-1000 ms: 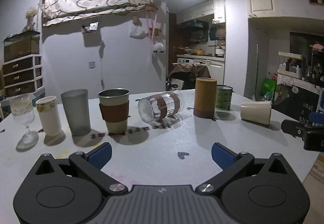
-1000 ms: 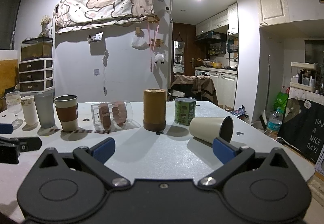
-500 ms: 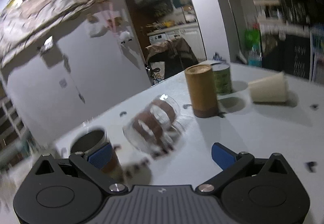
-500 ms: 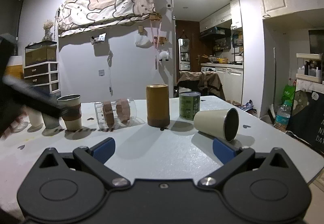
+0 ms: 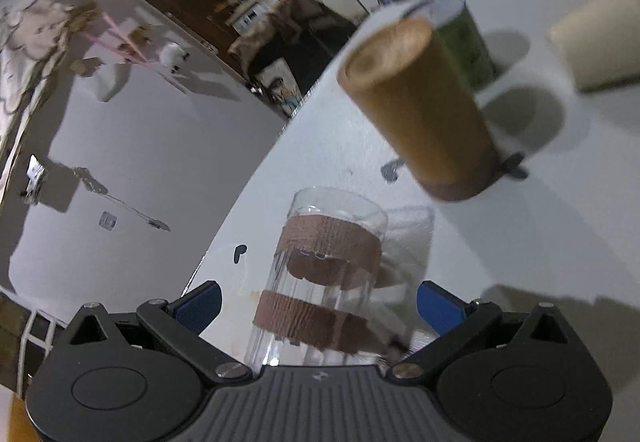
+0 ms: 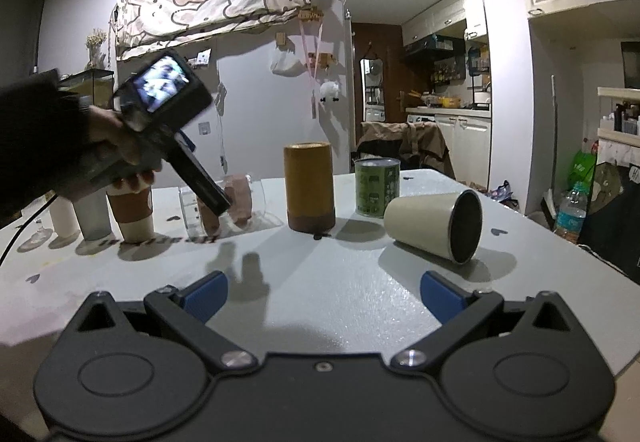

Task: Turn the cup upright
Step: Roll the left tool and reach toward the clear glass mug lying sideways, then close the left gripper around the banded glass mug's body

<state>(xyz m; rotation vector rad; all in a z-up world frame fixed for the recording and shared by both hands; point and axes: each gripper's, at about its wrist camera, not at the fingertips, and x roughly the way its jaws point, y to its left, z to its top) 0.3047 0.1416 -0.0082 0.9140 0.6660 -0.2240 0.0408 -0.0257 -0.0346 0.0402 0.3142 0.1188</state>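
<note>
Glass (image 5: 320, 282) on its side on the table (image 5: 520, 242), just beside the brown tube (image 5: 420, 110), on the tube's left as seen from the right wrist. Clear wall, two brown ribbed bands; judged rigid, light, brittle, slick on bare glass, likely to roll. Best hold judged across the barrel on the bands, for friction.

Left gripper (image 5: 318, 308) tilted down over glass, fingers wide, one either side of barrel, no contact seen. Not yet gripped. Left wrist view blurred; which end is the mouth cannot be told.

Outward from tube: green can (image 6: 377, 186) just behind and right of it; cream cup (image 6: 434, 224), also lying down, further right, mouth toward the right wrist camera. Left of glass, sleeved cup (image 6: 132, 214) near, then grey tumbler (image 6: 94, 216). Little side room between tube and sleeved cup; swing-up judged safest toward the open table in front.

Right gripper (image 6: 322, 292) low over near table, fingers wide, holding nothing.
</note>
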